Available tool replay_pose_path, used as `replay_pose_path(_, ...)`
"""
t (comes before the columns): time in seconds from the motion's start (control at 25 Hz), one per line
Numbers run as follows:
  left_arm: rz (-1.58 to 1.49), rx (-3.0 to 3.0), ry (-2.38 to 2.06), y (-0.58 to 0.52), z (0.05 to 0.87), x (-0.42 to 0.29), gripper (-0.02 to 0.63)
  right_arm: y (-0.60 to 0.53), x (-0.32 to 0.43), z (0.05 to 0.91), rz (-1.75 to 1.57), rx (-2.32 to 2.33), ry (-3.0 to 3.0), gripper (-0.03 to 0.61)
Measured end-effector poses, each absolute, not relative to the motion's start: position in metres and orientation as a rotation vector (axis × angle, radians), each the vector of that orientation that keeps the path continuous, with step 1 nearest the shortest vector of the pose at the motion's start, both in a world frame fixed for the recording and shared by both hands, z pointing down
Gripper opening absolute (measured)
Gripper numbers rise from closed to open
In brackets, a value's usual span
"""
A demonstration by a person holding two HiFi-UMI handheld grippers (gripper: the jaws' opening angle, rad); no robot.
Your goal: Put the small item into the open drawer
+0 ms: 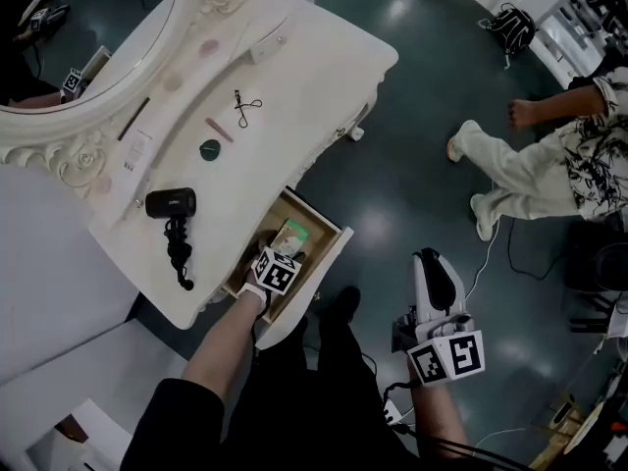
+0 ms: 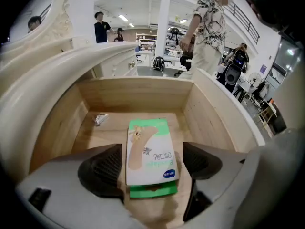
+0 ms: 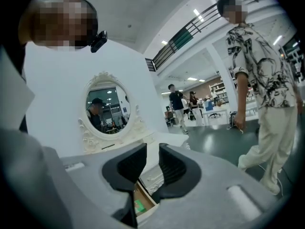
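1. Clutter: a black hair dryer (image 1: 172,202) on the dressing table (image 1: 294,57); a crumpled scrap (image 2: 100,119) in the drawer's (image 1: 331,246) back left corner.
2. The green-and-white packet (image 2: 147,142) lies flat on the drawer floor between the left gripper's (image 2: 152,157) wide-spread jaws, untouched.
3. The right gripper's (image 3: 152,163) jaws stand narrowly parted, empty.

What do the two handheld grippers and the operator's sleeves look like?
Both the left gripper and right gripper: pale grey moulded shells, dark ribbed pads, each carrying a cube with black-and-white square markers. Black sleeve on the left upper arm.
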State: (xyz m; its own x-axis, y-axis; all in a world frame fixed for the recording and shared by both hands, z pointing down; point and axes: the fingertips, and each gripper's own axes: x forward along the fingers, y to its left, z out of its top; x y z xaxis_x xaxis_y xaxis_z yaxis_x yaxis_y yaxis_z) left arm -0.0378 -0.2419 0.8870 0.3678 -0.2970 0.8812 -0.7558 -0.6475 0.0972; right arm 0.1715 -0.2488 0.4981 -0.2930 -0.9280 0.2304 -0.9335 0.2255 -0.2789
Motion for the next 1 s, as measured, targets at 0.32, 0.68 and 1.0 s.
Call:
replay_pose_path(0.32,1.094,2.146,-0.97,-0.239,0.832,-0.044,0.399,-0.249,0.165,0.471,0.521,1.861,-2.497,0.08)
replay_pose_path(0.68,0.725,2.31,-1.12,-0.242,0.675,-0.048,0.397,-0.249,0.152,0.427,0.413,1.825,-2.593,0.08)
replay_pose_path(1.0,0.398,2.443,-1.259,-0.249,0.533,-0.054,0.338,-0.246,0.138,0.377,0.298,1.794,-2.678,0.075)
